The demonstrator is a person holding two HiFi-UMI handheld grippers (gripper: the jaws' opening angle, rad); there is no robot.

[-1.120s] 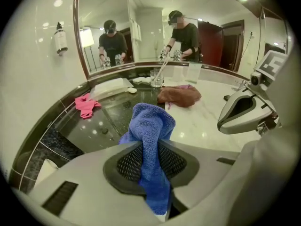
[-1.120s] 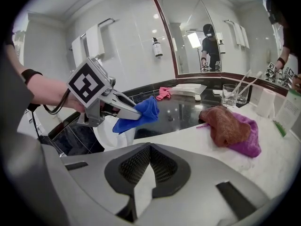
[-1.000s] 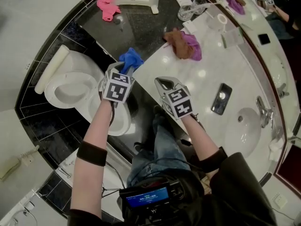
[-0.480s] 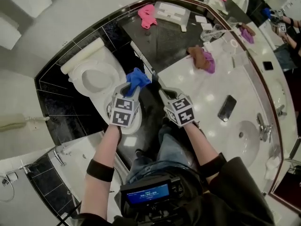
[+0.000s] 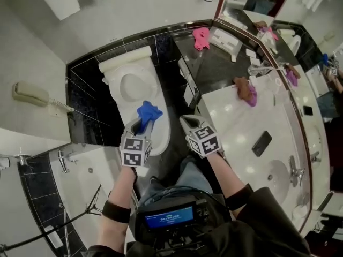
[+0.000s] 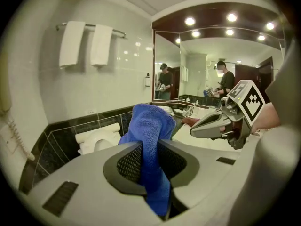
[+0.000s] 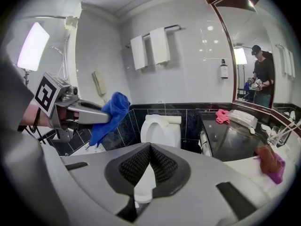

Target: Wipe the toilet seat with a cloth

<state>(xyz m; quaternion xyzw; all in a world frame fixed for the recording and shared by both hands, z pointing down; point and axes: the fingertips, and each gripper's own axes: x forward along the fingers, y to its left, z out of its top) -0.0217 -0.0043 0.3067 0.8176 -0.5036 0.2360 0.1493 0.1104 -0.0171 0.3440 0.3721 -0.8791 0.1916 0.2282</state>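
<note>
Blue cloth tight in left gripper, tail hidden between jaws; right gripper closed

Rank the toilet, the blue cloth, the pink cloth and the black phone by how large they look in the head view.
1. toilet
2. blue cloth, though it is held up nearer the camera, which flatters it
3. pink cloth and black phone: about alike, so not ranked
</note>
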